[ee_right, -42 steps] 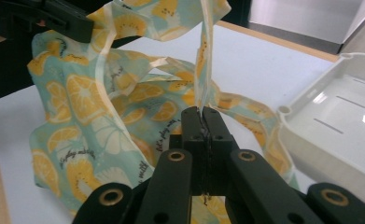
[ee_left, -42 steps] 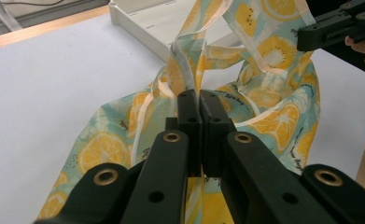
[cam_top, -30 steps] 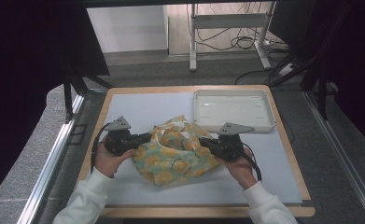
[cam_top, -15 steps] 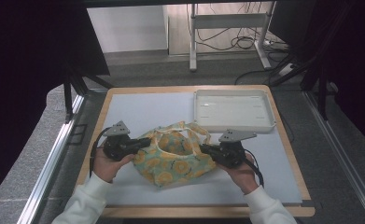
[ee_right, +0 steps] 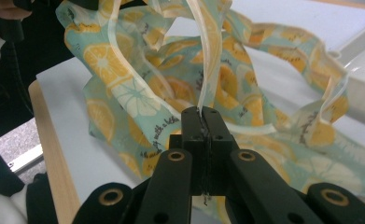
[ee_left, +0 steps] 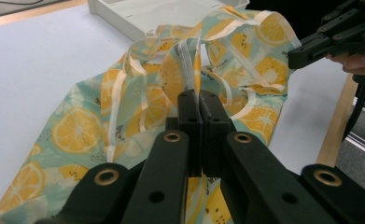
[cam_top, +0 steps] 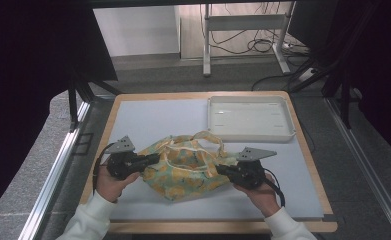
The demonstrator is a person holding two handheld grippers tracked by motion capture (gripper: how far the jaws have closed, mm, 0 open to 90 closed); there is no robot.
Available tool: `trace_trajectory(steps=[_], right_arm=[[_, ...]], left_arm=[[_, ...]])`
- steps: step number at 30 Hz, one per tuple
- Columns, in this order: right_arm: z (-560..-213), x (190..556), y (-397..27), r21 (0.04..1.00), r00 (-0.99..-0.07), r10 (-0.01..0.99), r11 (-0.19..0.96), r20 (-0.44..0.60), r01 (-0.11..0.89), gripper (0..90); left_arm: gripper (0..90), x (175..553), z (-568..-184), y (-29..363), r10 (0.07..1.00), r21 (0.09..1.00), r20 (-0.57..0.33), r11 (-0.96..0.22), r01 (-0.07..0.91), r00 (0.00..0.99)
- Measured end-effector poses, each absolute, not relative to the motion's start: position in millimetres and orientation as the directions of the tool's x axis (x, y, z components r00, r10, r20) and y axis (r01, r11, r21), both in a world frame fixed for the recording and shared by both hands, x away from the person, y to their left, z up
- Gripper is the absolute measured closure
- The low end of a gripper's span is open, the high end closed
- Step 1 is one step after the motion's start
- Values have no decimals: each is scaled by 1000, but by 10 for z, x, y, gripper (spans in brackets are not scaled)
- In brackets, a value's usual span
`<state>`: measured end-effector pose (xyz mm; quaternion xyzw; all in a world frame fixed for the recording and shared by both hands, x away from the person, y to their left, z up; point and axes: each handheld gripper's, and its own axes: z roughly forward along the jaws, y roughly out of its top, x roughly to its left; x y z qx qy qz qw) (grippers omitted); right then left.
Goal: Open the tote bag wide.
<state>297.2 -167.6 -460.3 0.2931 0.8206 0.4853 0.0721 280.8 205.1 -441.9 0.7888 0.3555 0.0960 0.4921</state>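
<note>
cloth bag (cam_top: 183,167), teal with orange-slice print, crumpled.

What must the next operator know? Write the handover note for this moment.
Left gripper: shut on the fabric bag, pinching its left edge.
Right gripper: shut on the same bag, pinching a pale strip of its right side.
The bag, printed with lemon slices, lies crumpled on the grey mat, its handles loose on top.
The white tray sits beyond the bag, with nothing in it.
Done: both sides gripped.
Left: probably spreading or folding the bag; it is not yet flat.
</note>
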Motion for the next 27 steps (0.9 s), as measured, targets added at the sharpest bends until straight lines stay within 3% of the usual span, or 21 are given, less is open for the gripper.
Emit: trace_trajectory(steps=[20,27], right_arm=[[-4889,2775,-1704,777,-830,502,412,243,476,886],[-5016,2747,-1680,742,-828,510,459,231,489,886]], left_arm=[[895,2504,-4676,2164,596,840,-228,-279,466,770],[896,2503,-4826,2163,609,804,-246,-306,510,754]])
